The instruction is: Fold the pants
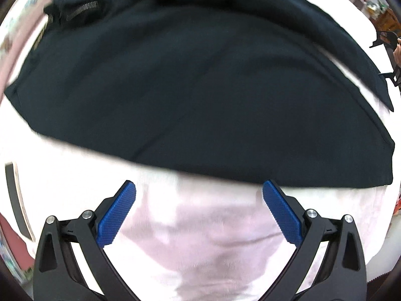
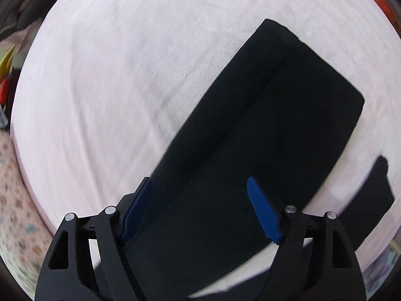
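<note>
Both tongs gape empty: the left tongs beside the pants, the right tongs above a leg. Each should pinch both layers squarely.

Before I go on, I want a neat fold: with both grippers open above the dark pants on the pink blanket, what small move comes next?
Probably lower the right gripper and close it on the dark fabric pants: its open jaws straddle the leg. The left gripper, open, hangs over bare pink fleece blanket, just short of the pants' edge.
</note>
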Demonstrator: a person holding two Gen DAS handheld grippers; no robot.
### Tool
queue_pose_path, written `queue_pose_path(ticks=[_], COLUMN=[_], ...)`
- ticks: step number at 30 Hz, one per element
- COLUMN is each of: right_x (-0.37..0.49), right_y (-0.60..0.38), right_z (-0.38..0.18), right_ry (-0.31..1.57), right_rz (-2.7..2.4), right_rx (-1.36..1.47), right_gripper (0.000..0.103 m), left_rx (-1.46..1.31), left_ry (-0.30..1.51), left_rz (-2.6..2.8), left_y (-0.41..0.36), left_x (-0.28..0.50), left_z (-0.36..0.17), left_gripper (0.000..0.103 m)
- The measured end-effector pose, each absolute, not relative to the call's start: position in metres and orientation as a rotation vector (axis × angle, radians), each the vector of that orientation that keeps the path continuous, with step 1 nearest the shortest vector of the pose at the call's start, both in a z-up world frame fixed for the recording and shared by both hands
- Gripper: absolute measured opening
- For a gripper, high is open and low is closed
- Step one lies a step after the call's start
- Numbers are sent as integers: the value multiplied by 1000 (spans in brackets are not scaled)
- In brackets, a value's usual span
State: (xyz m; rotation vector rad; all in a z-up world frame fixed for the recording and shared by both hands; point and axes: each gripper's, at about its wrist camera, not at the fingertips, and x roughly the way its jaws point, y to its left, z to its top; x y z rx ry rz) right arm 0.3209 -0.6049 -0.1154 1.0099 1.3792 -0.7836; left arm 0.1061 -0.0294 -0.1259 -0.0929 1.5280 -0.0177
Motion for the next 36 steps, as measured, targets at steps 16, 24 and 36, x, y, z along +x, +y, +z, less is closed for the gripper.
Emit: queue_pose_path(ticks=[16, 24, 36], right_x=[346, 315, 204], right_y=[-562, -560, -559], right_z=[-153, -137, -128], right_ry=[1399, 1354, 1023], right_rz=[-1023, -961, -690], right_rx=[672, 845, 1281], right_gripper=[79, 33, 8], left_rx=[-77, -120, -226], left_ry=[1587, 1599, 1393], left_rz=[-23, -48, 8], left_y=[-18, -4, 19], left_x=[90, 97, 100], left_z=[-139, -137, -92], left_gripper=[101, 101, 101])
